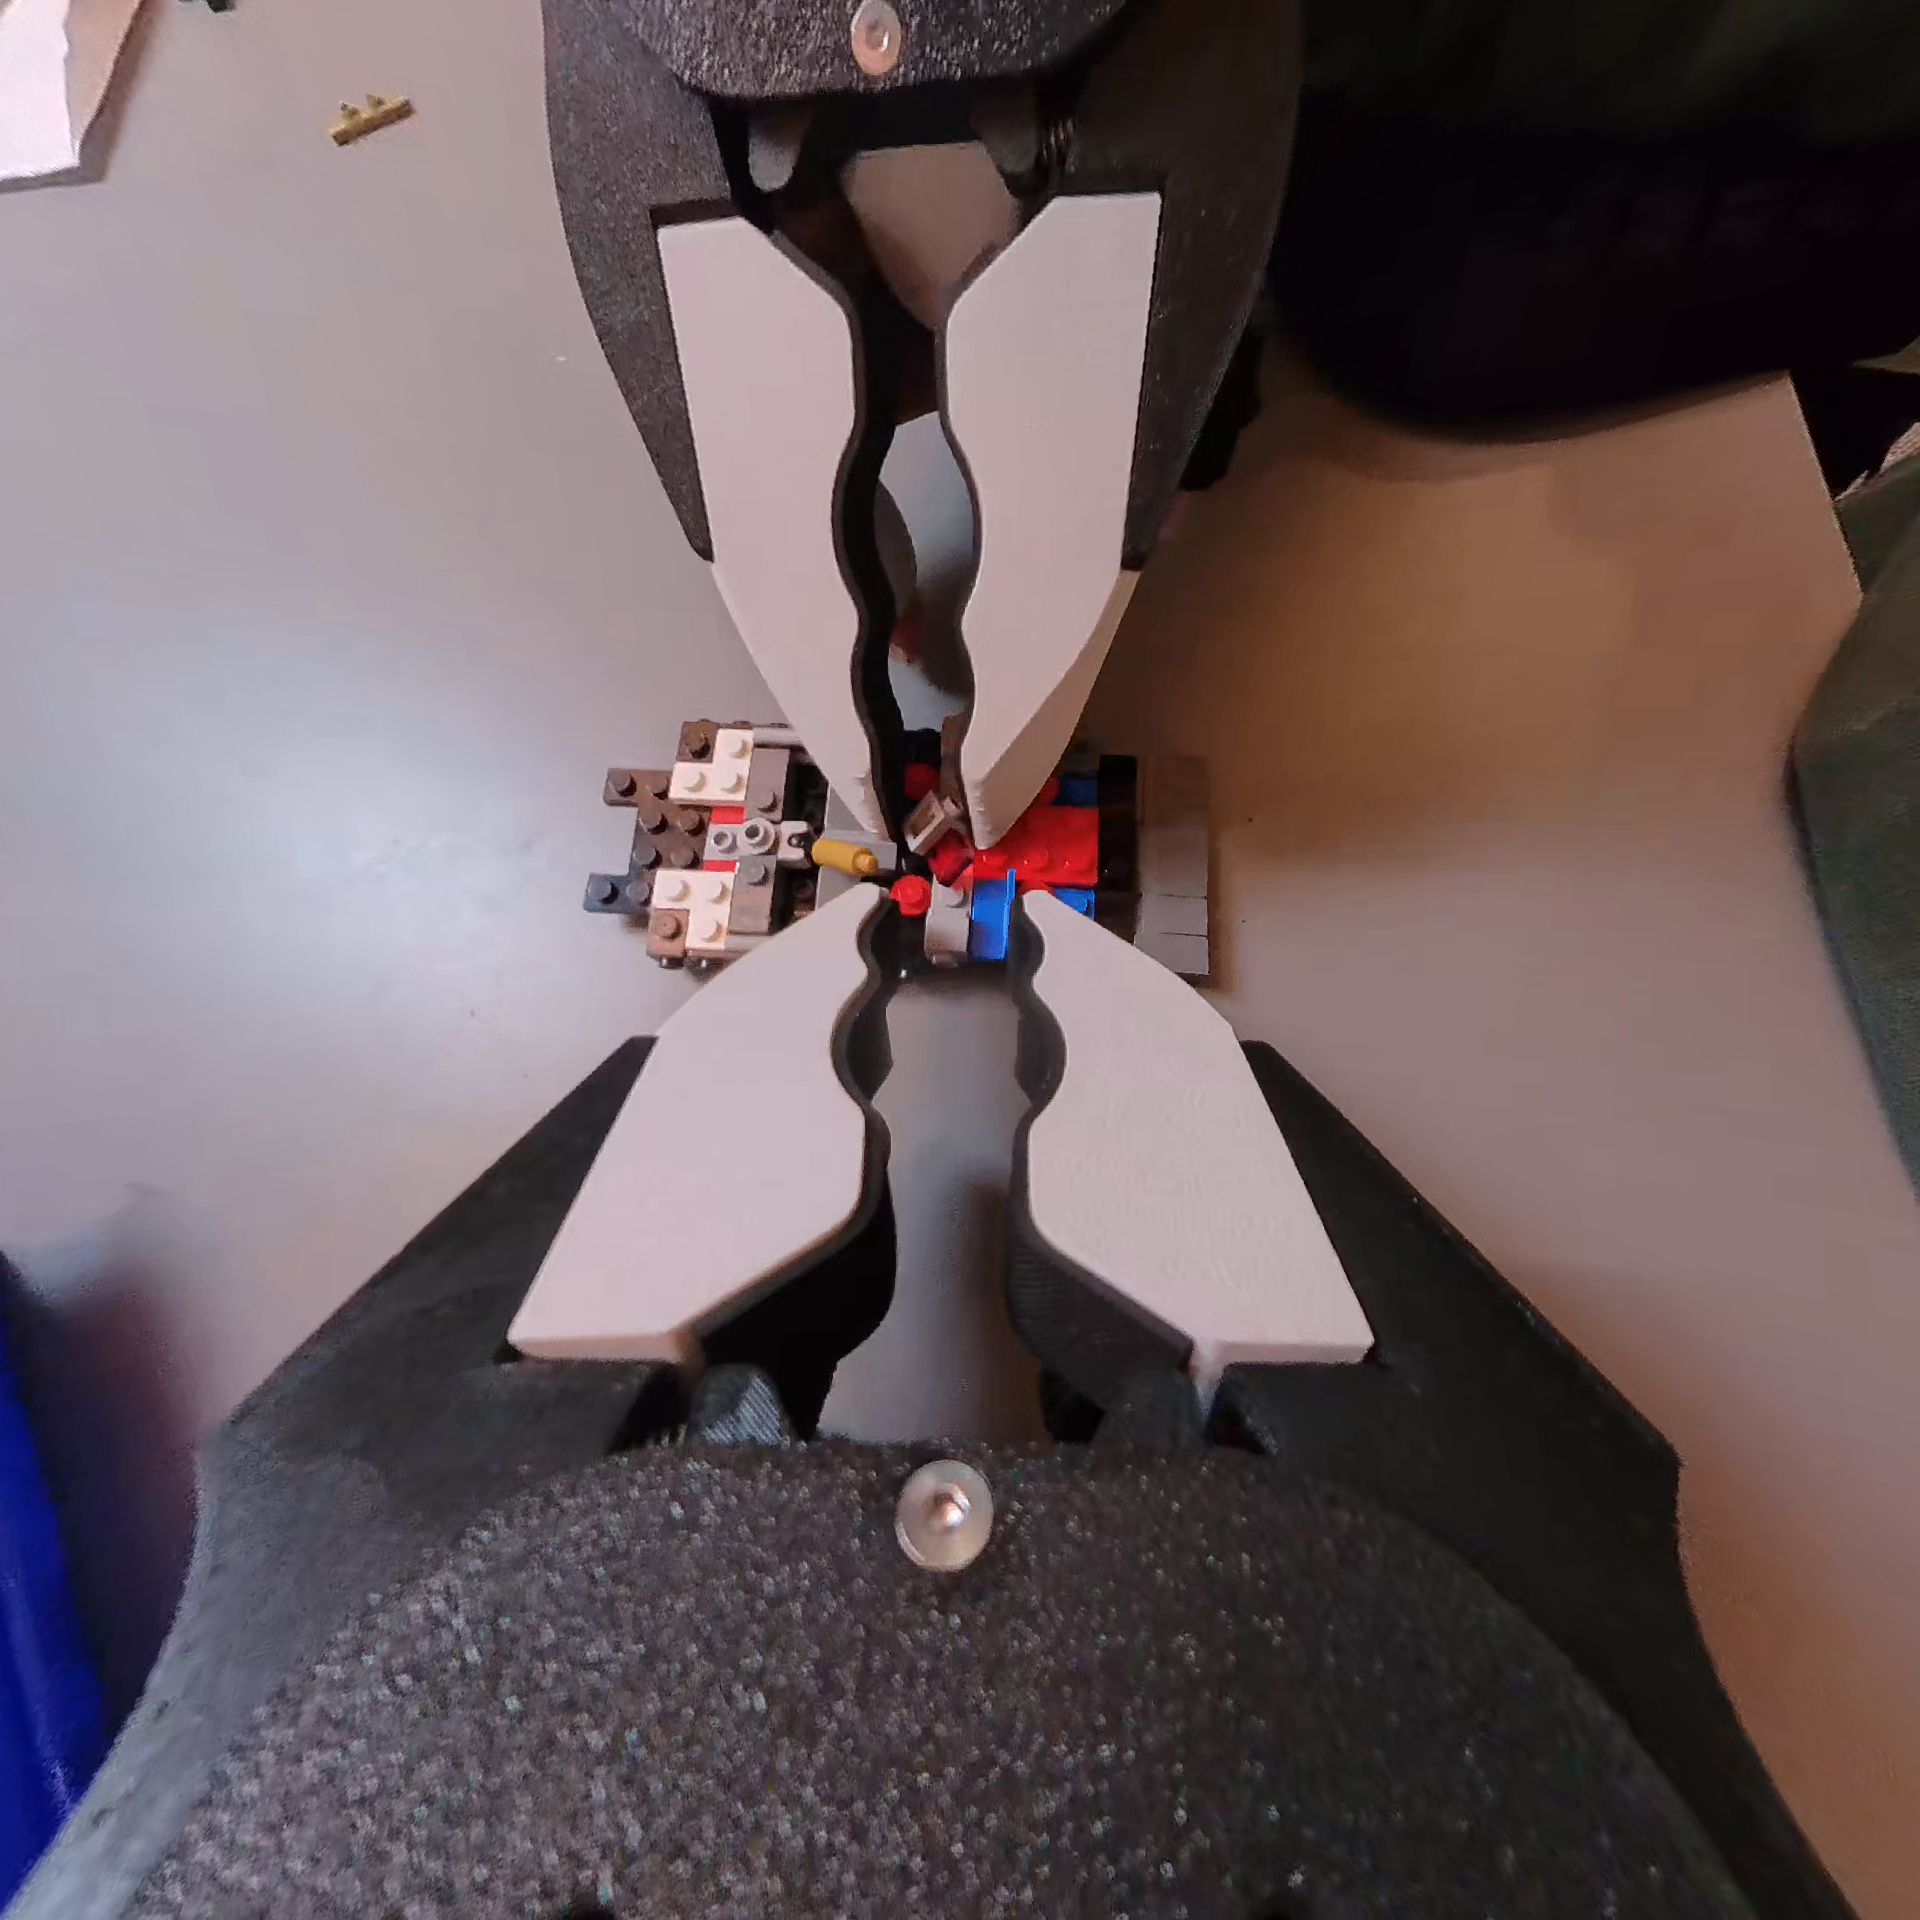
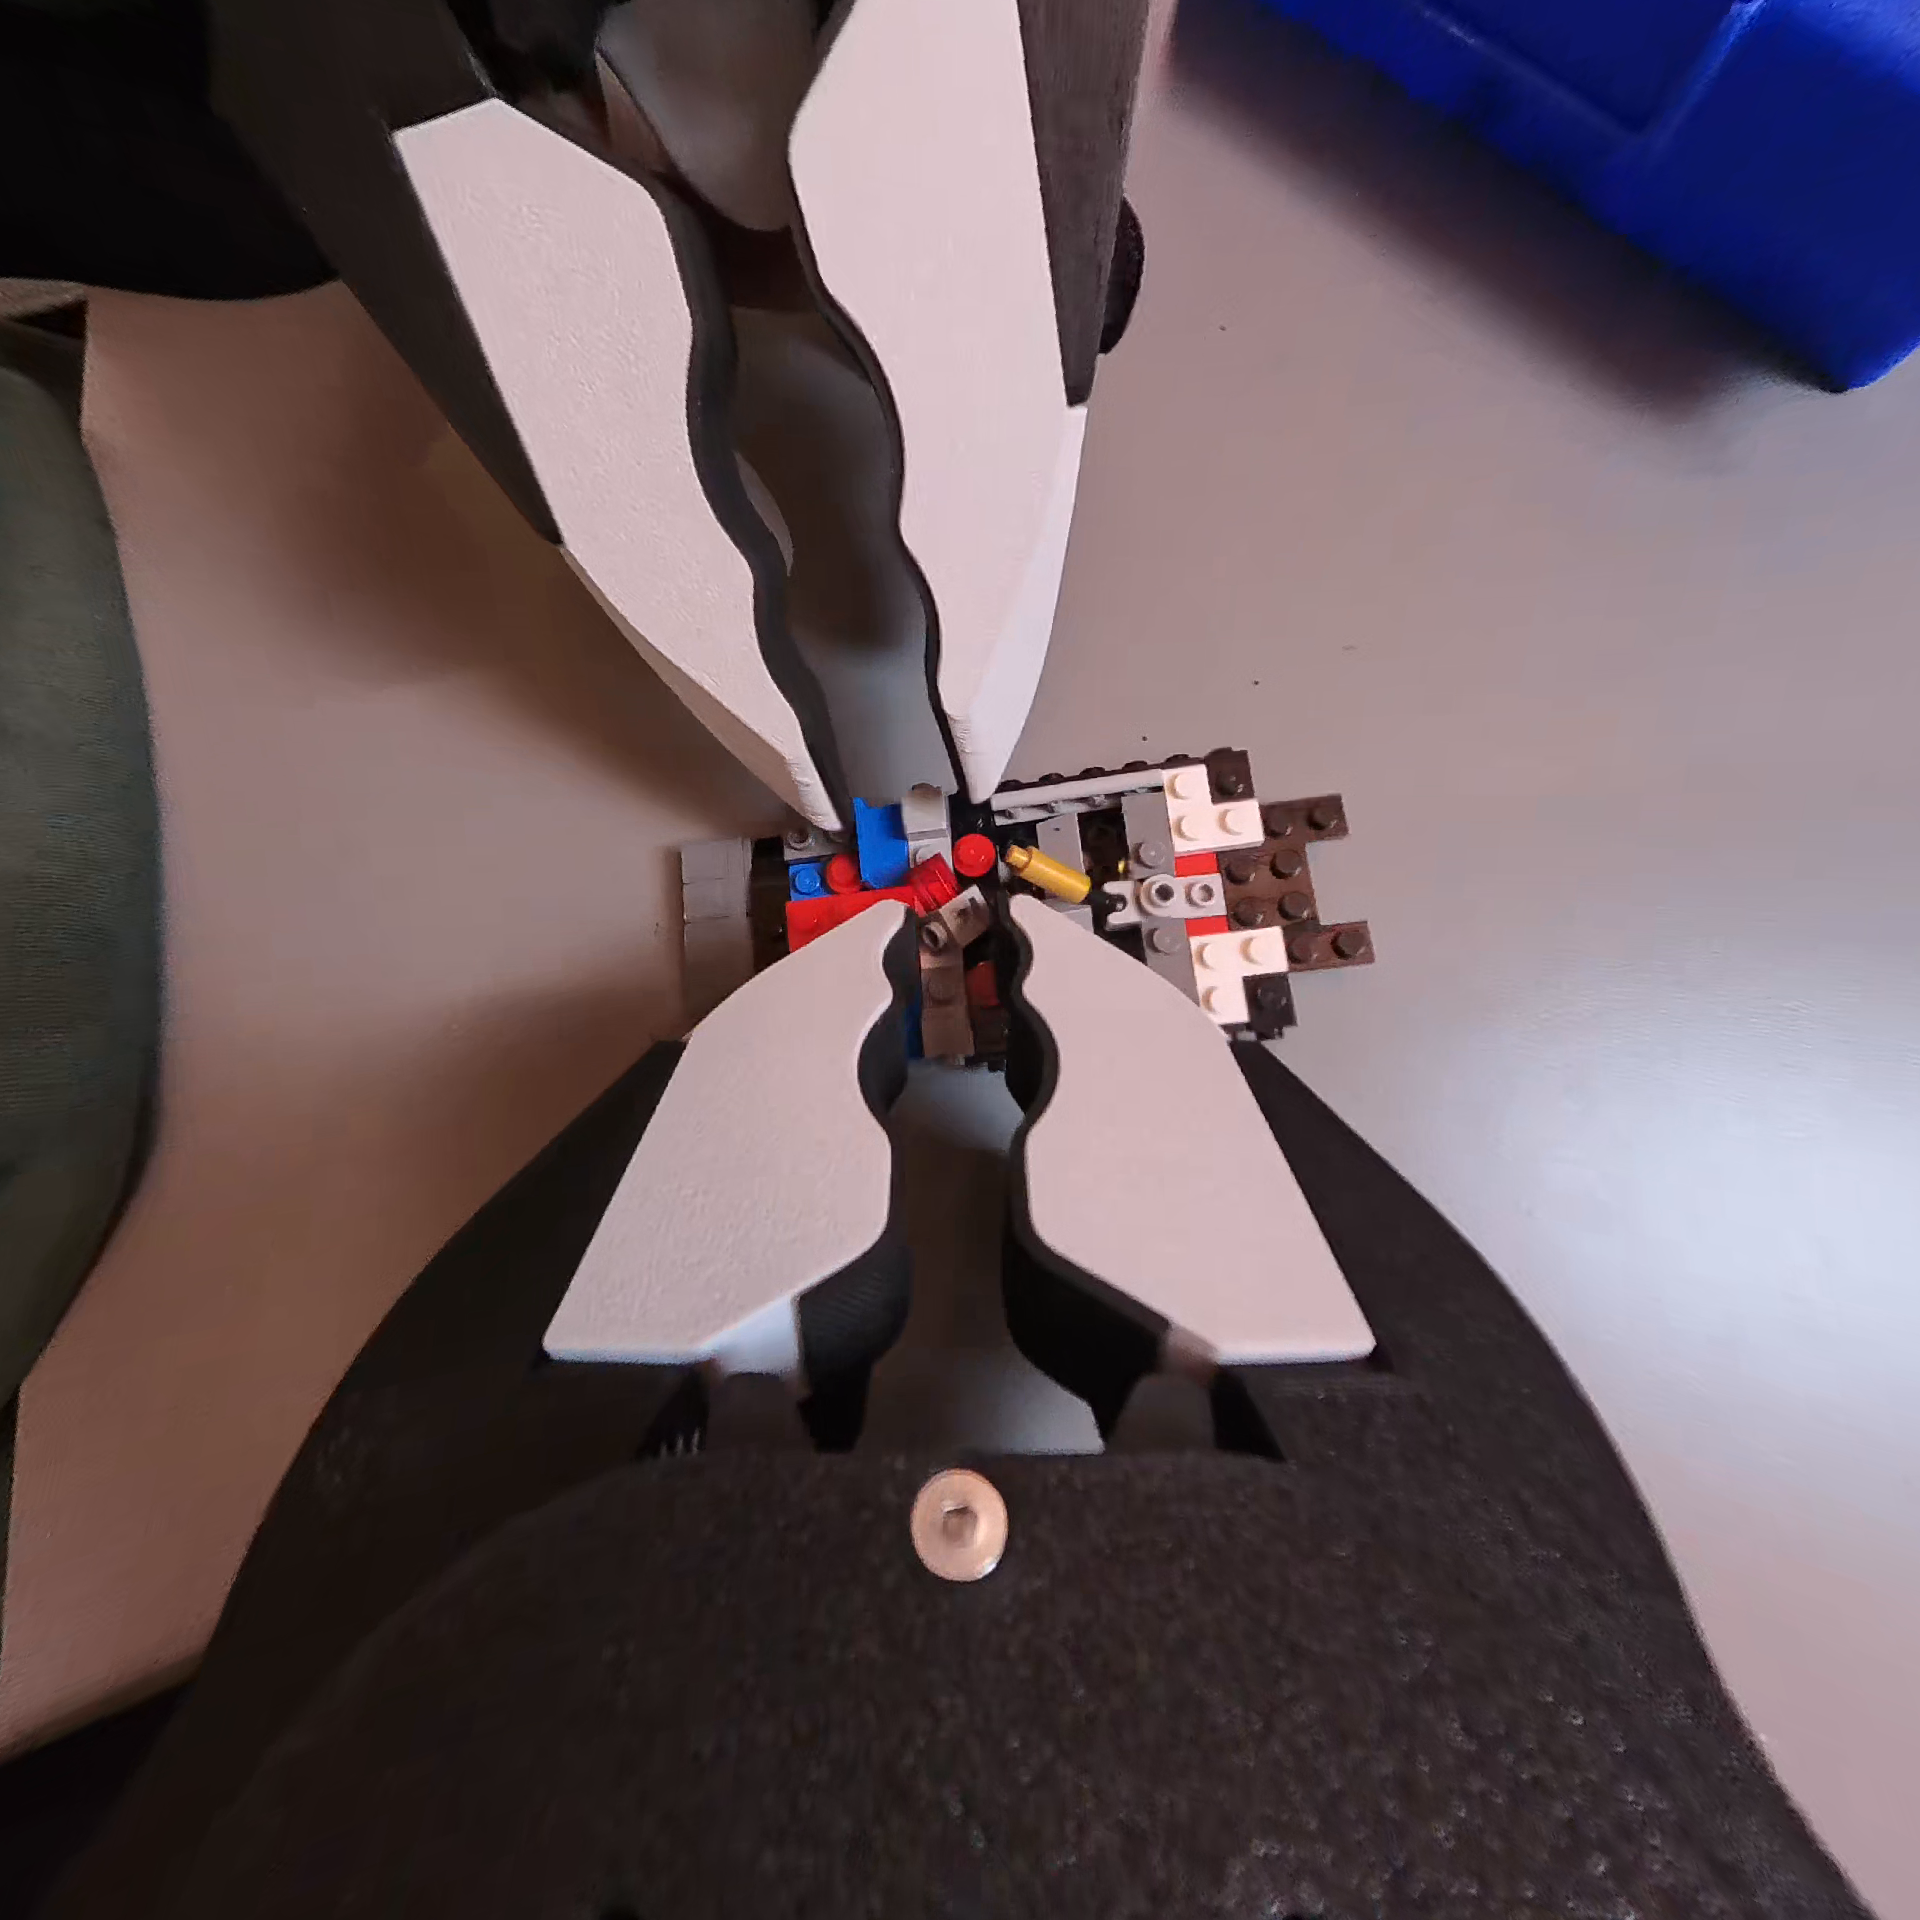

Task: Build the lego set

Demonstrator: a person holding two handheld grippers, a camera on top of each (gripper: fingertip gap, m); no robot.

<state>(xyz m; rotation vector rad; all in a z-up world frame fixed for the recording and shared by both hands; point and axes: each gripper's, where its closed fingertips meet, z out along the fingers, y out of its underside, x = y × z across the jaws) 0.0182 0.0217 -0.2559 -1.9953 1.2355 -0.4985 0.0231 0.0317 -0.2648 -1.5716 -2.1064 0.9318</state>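
Note:
A small brick model (image 1: 717,831) lies on the grey table (image 1: 312,623), with brown and white plates at one end and red, blue and grey bricks at the other. My left gripper (image 1: 945,902) is closed on the model's blue brick (image 1: 992,914) and grey brick (image 1: 943,925). My right gripper (image 2: 956,914) faces it from the other side and pinches a small tilted grey piece (image 2: 954,923) on top of the model (image 2: 1247,883). A yellow peg (image 2: 1049,875) and a red round stud (image 2: 974,852) sit beside the tips. The right gripper (image 1: 930,831) also shows in the left wrist view.
A blue bin (image 2: 1662,156) stands on the table beyond the model. A small tan brick piece (image 1: 369,116) and a white sheet (image 1: 52,83) lie at the far left. Grey-green fabric (image 1: 1870,727) lies past the table's edge. Only a small space, under 4 cm, lies between the two pairs of fingers.

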